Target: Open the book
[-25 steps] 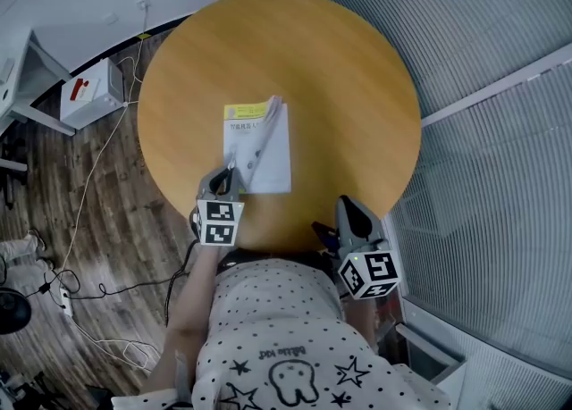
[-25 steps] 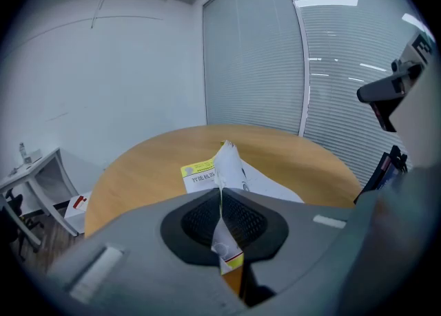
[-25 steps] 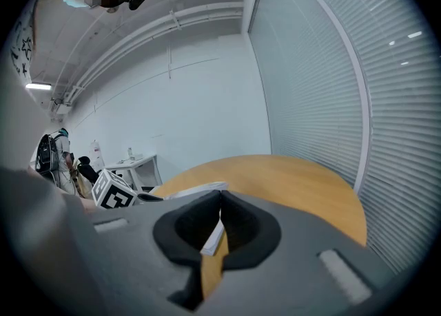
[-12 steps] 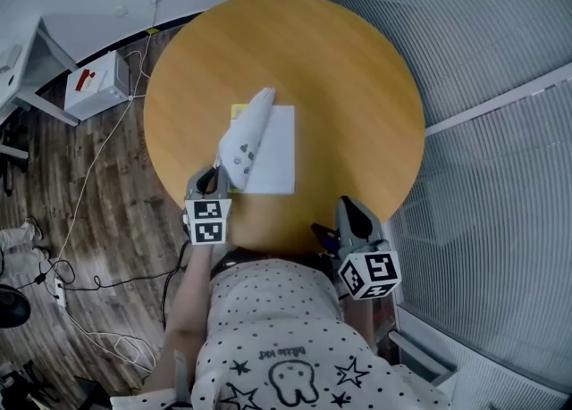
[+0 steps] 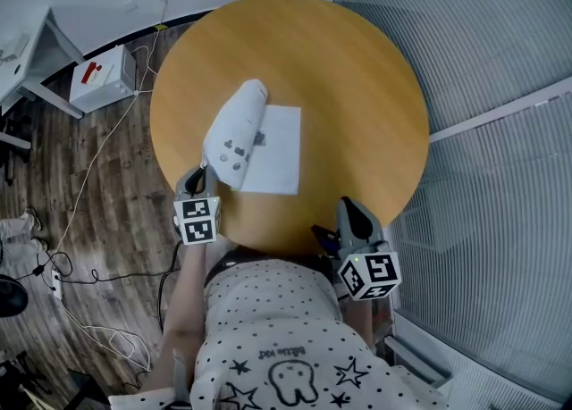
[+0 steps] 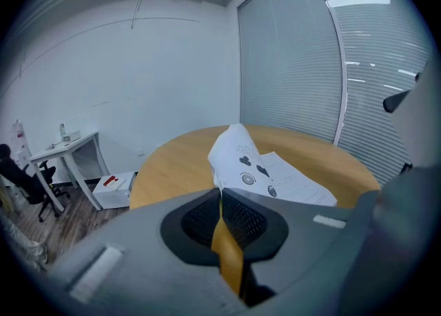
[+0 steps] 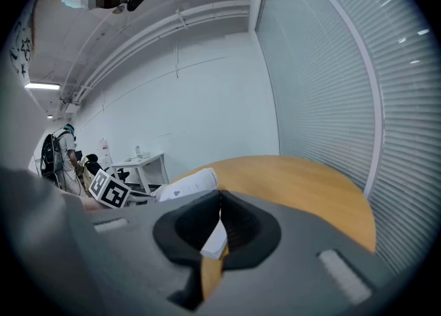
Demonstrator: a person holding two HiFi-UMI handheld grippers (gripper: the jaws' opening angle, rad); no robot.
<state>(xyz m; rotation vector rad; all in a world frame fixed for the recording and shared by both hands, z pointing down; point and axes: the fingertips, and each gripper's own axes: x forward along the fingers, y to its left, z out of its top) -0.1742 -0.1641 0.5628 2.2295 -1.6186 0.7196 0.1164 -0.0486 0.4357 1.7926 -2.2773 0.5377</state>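
A thin white book (image 5: 279,151) lies on the round wooden table (image 5: 357,87). Its front leaf (image 5: 232,131) is lifted and curls over to the left, printed inner side up. My left gripper (image 5: 206,176) is shut on that leaf's near corner at the table's front left edge. In the left gripper view the leaf (image 6: 238,160) rises straight from the closed jaws of the left gripper (image 6: 220,189), with the flat page (image 6: 300,185) behind. My right gripper (image 5: 349,212) hovers at the table's front right edge, shut and holding nothing; the right gripper (image 7: 220,194) points at the book (image 7: 189,184).
The person's dotted shirt (image 5: 277,328) fills the bottom of the head view. On the wooden floor at the left are a white box with a red label (image 5: 103,78) and loose cables (image 5: 85,194). A white desk (image 5: 27,46) stands far left. Slatted blinds (image 5: 500,131) run along the right.
My left gripper has moved left with the book's leaf, which rose from nearly flat and swung over the yellow cover area. The right gripper has stayed put.
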